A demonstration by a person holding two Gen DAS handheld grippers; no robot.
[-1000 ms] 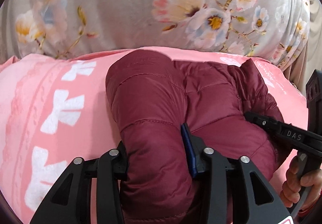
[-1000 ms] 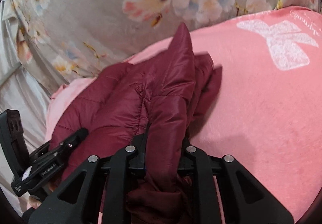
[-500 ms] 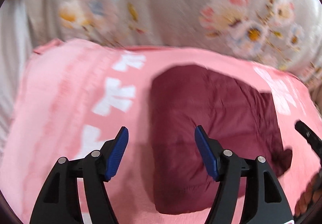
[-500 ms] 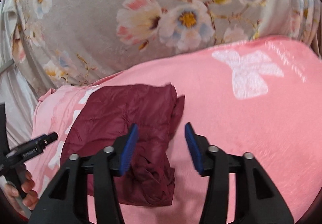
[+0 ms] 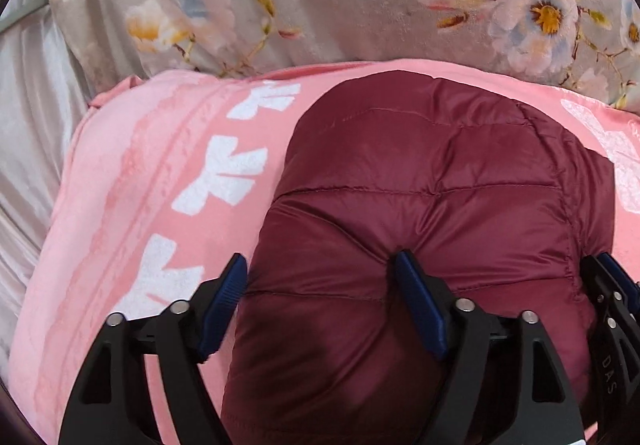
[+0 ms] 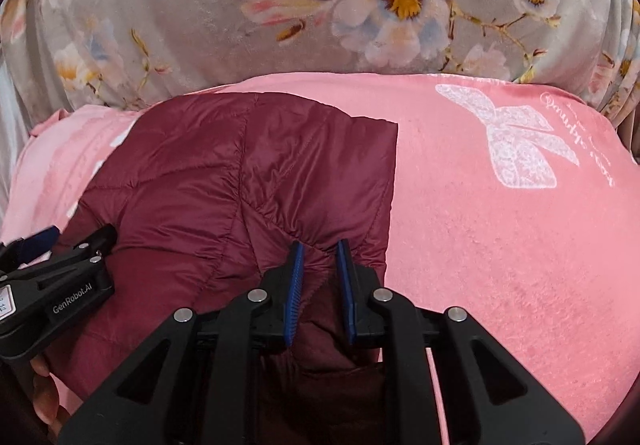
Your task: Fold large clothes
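Folded maroon quilted puffer jacket (image 5: 432, 205) on pink bow-print blanket (image 5: 132, 205). Left gripper (image 5: 322, 285) opening – straddles jacket edge. Right gripper (image 6: 320, 269) closing – pinches jacket fold.

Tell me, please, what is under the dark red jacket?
The jacket lies on a pink blanket with white bows. The part of the blanket directly beneath it is covered, so anything there cannot be seen.

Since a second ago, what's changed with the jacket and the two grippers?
The jacket was dropped flat, and both grippers came back to its near edge. The left gripper straddles it, jaws opening; the right gripper is closing on a fold. The pink blanket stayed put.
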